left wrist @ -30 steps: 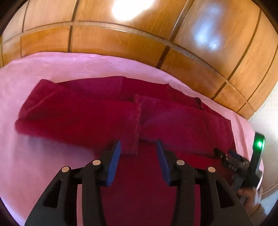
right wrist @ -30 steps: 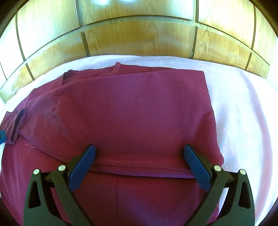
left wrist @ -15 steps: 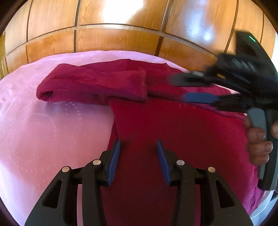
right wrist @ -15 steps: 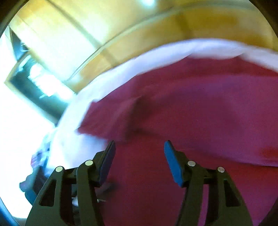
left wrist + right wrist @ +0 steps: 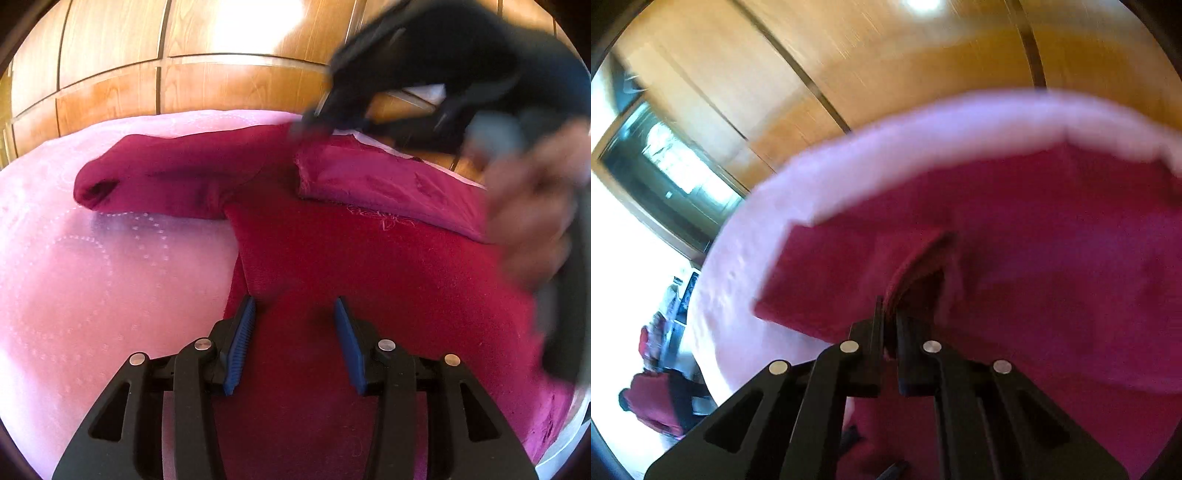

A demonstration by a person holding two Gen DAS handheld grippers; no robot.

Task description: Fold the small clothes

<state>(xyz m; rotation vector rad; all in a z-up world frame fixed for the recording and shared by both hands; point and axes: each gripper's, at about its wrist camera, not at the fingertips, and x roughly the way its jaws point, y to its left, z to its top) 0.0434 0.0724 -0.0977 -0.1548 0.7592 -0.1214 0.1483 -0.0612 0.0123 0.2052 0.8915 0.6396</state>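
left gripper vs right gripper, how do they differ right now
The left gripper has its blue pads apart with nothing pinched between them; its jaws are opening slightly above the dark red garment. The right gripper is shut, with a raised fold of that garment pinched between its fingertips. The left wrist view is sharp around its own fingers; the right wrist view is motion-blurred. Both are the same black two-finger build, over the same garment on the pink bedcover.

Garment [image 5: 369,266]: one dark red knit top, soft and slightly fuzzy, lying mostly flat on a pale pink cover. One sleeve [image 5: 166,181] extends sideways along the far edge, its cuff open; a folded flap with a seamed edge lies across the upper body. A pinched ridge of its cloth [image 5: 919,269] stands raised from the rest.
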